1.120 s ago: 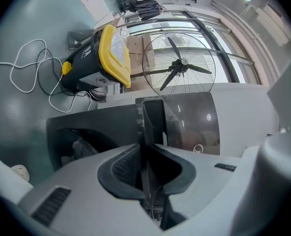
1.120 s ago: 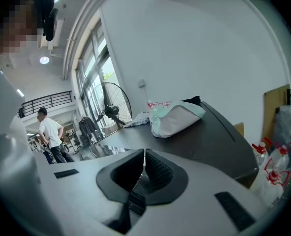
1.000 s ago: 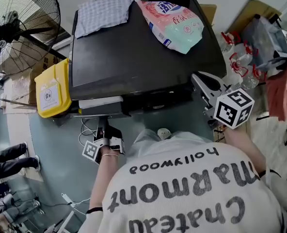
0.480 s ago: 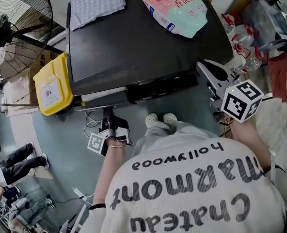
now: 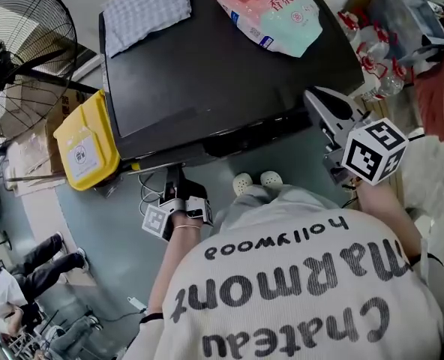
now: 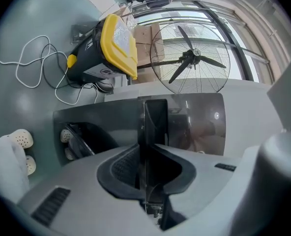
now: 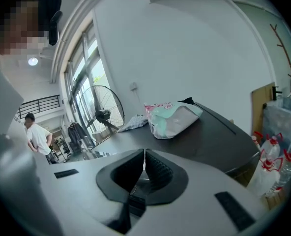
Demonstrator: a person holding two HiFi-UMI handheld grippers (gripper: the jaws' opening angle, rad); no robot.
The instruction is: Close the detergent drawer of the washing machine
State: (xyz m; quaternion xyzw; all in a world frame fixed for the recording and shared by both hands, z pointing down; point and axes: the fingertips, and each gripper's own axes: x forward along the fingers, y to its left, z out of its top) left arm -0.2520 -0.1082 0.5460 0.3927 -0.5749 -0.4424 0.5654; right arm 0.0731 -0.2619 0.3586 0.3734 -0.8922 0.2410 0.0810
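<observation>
The black washing machine [image 5: 222, 73] fills the head view's top. Its detergent drawer [image 5: 154, 161] shows only as a thin pale line under the front edge at the left. My left gripper [image 5: 175, 184] points at that spot from below. In the left gripper view its pads sit against a dark upright plate [image 6: 155, 119], the drawer's front, so the left gripper [image 6: 153, 149] is shut on it. My right gripper [image 5: 316, 100] hovers by the machine's front right corner. It is shut and empty, its pads meeting in the right gripper view [image 7: 144, 154].
A pink and green detergent bag [image 5: 271, 13] and a checked cloth [image 5: 147, 2] lie on the machine. A yellow-lidded bin [image 5: 87, 141] and a floor fan [image 5: 19, 51] stand left. White cables [image 6: 32, 77] trail on the floor. Water bottles [image 5: 376, 70] crowd the right side.
The broad white strip of the drawer that stuck out under the front edge has shrunk to a thin line. The left gripper stays on it. The head view has shifted.
</observation>
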